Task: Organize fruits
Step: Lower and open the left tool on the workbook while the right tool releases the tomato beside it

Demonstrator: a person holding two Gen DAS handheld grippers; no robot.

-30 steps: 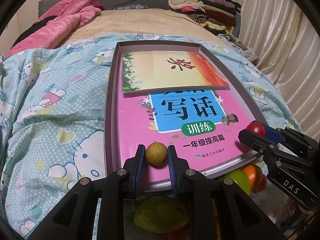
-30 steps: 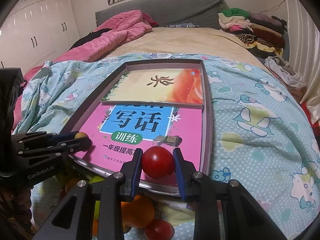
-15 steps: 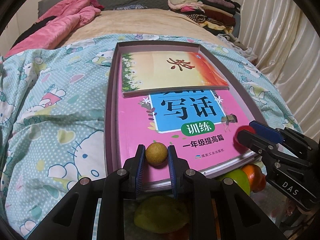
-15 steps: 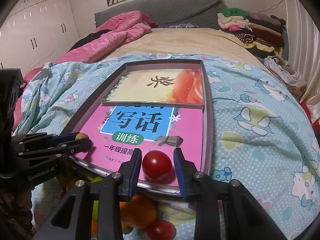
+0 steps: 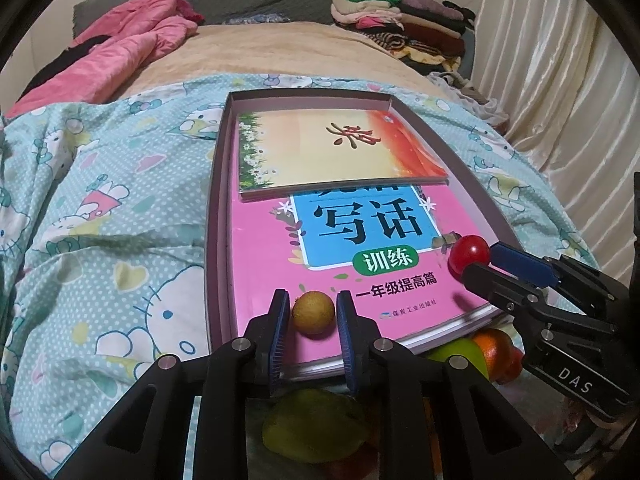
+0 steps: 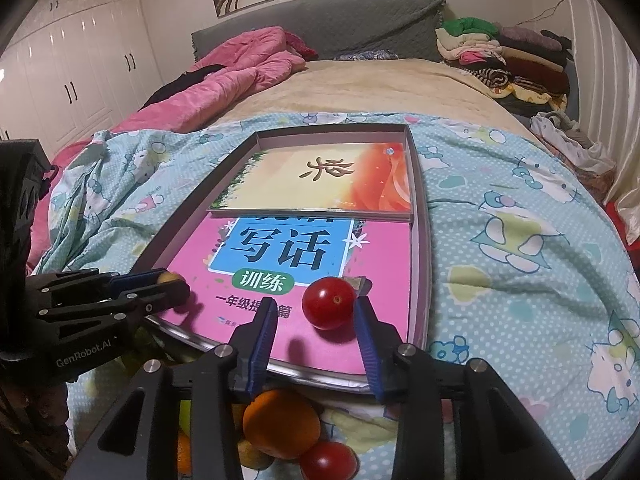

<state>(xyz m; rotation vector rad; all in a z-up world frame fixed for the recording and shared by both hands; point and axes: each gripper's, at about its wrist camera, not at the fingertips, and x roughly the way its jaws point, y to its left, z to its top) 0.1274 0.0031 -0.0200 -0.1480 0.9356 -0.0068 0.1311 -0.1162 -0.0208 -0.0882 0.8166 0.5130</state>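
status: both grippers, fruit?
Left hand-held gripper shut on yellow fruit. Right hand-held gripper open, tomato on pink book. Nothing blocking.

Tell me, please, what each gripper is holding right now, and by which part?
The left gripper clamps a small yellow fruit across its sides. The right gripper is open; the tomato touches only one of its fingers.

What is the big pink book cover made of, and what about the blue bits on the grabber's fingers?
The pink book looks like glossy coated paper or thin card: its cover reflects light and white page edges show at the near end. The blue pads on the right gripper look like matte rubber or soft plastic, with fine ribbing along them, though that is only a guess.
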